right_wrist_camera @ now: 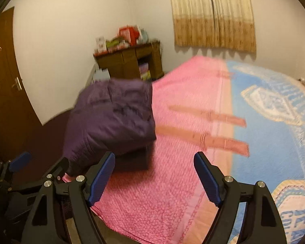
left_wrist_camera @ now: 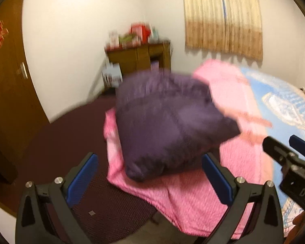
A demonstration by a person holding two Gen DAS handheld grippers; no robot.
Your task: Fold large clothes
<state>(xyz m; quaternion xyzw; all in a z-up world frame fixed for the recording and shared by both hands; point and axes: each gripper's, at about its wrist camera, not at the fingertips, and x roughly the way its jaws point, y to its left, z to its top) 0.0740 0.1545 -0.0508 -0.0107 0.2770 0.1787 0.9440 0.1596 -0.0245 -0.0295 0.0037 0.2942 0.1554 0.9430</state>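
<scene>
We see a folded purple garment (left_wrist_camera: 168, 126) lying in a thick, puffy bundle on the pink blanket (left_wrist_camera: 193, 199) at the corner of the bed, its edges blurred in both views; from the right wrist view the same purple garment (right_wrist_camera: 111, 118) sits at the left side of the pink blanket (right_wrist_camera: 172, 162), close to the bed's edge; two peach-coloured straps (right_wrist_camera: 205, 140) lie flat on the blanket just to the right of it, apart from the bundle. Beyond the pink cloth the bed carries a blue patterned cover (right_wrist_camera: 274, 105).

Our left gripper (left_wrist_camera: 150, 181) hangs with its blue-padded fingers spread wide, nothing between them, the garment's near corner just beyond the gap; our right gripper (right_wrist_camera: 154, 179) is likewise spread wide and holds nothing, hovering over the pink blanket beside the bundle; each gripper shows at the edge of the other's view, the right one (left_wrist_camera: 284, 148) at the far right, the left one (right_wrist_camera: 38, 162) at the lower left.

Behind the bed stands a wooden cabinet (right_wrist_camera: 130, 63) in the corner with boxes on top, too blurred to tell apart; a beige curtain (right_wrist_camera: 211, 16) hangs on the wall; a brown door (left_wrist_camera: 8, 77) is at the left; dark red flooring (left_wrist_camera: 67, 142) lies beside the bed.
</scene>
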